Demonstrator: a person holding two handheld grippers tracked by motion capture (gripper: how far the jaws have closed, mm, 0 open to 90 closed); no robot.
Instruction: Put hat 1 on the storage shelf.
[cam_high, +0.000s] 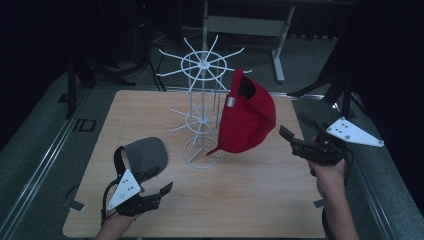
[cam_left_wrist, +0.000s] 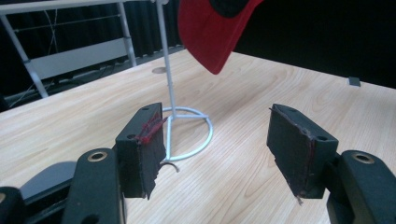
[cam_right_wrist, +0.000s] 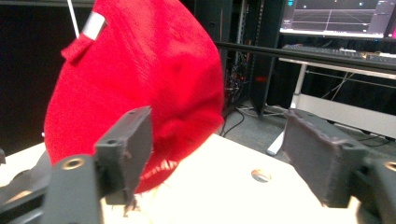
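Well, my right gripper (cam_high: 296, 140) and left gripper (cam_high: 159, 194) both gape empty, while the soft, light red cap (cam_high: 248, 116) hangs on the white rack (cam_high: 202, 107) mid-surface, best pinched by its stiffer brim.

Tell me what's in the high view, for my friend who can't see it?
A red cap hangs on a white wire rack standing on a wooden table. A grey cap lies on the table beside the left gripper, whose jaws are open. The right gripper, also open, points toward the red cap.
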